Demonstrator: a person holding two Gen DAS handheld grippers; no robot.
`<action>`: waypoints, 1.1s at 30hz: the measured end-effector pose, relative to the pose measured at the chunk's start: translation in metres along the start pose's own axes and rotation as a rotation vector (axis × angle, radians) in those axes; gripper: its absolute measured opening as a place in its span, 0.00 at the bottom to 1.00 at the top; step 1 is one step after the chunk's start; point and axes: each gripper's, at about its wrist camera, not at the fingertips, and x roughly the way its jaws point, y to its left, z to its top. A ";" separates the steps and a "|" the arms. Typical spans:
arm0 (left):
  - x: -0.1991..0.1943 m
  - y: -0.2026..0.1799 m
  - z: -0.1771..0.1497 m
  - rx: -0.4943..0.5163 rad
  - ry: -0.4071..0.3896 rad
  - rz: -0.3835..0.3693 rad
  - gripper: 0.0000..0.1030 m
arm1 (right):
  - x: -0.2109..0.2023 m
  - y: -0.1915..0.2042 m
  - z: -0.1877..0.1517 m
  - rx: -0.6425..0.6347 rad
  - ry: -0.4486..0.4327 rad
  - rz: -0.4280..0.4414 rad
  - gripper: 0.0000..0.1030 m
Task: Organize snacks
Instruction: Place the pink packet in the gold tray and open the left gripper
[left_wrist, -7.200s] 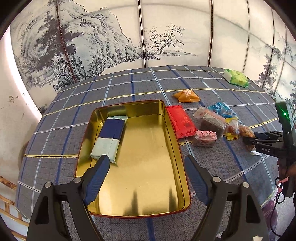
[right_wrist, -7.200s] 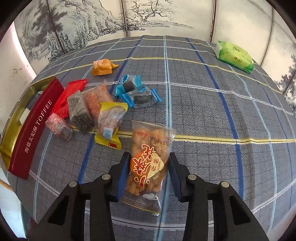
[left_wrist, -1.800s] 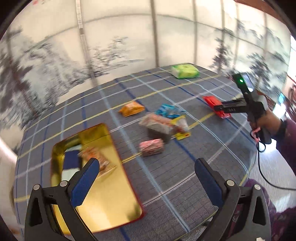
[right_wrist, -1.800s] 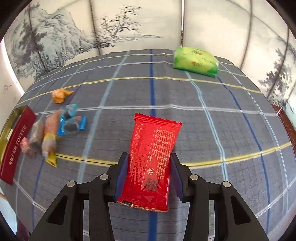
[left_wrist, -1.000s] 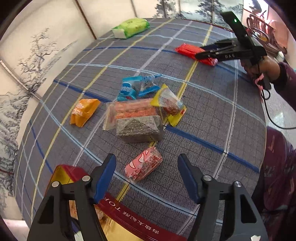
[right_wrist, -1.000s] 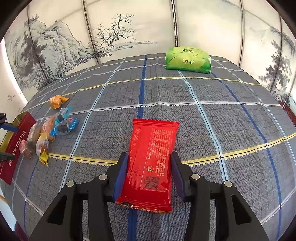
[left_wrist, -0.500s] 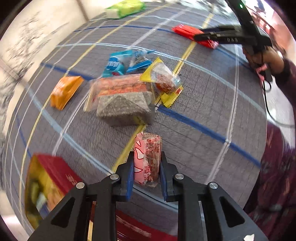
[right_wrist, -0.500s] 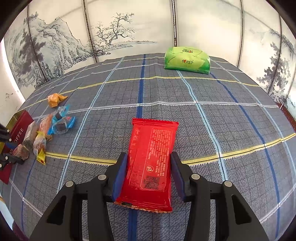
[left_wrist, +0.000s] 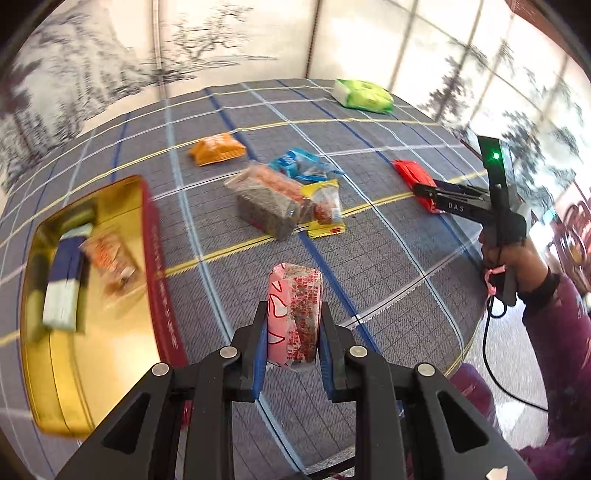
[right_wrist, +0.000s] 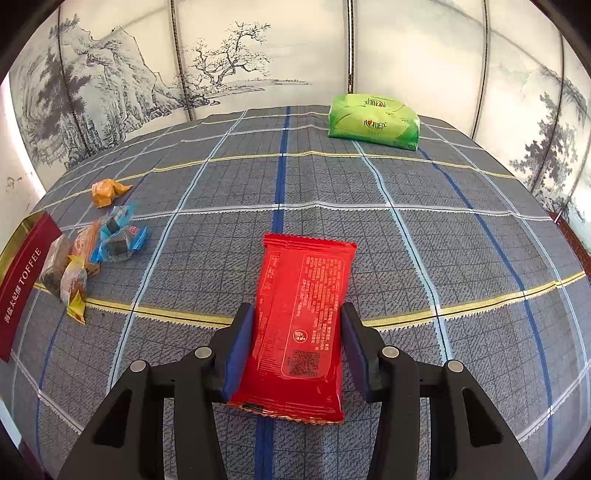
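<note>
Over the checked surface (left_wrist: 388, 266), the left gripper (left_wrist: 294, 332) has its jaws clamped on a pink pack (left_wrist: 294, 314), held clear of the cloth and short of the tin (left_wrist: 107, 369). The right gripper (right_wrist: 297, 347) has its jaws closed against the sides of a red pack (right_wrist: 304, 325); whether that pack is lifted or lying on the cloth cannot be told.

Risks: both packs are soft film pouches held near one end, so either could slide or pivot out during the carry. The pink pack stands tall between the jaws and may tip on release, landing on the rim. The tin already holds a blue-and-white bar (left_wrist: 64, 288) and an orange snack (left_wrist: 110, 258), so free floor is toward its near end.

Surroundings: a cluster of loose snacks (left_wrist: 284, 199) lies between the right gripper and the tin, directly across the red pack's likely path. An orange pack (left_wrist: 217, 149) sits beyond it; a green pack (right_wrist: 373, 122) rests well apart at the far edge.
</note>
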 end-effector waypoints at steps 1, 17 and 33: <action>-0.003 0.000 -0.001 -0.006 -0.007 0.013 0.20 | 0.000 0.001 0.000 -0.002 0.000 -0.002 0.46; -0.028 -0.005 -0.018 0.016 -0.084 0.182 0.20 | -0.013 0.013 -0.013 0.042 0.003 0.009 0.45; -0.038 0.011 -0.018 -0.027 -0.112 0.218 0.20 | -0.019 0.022 -0.021 0.060 -0.017 0.003 0.45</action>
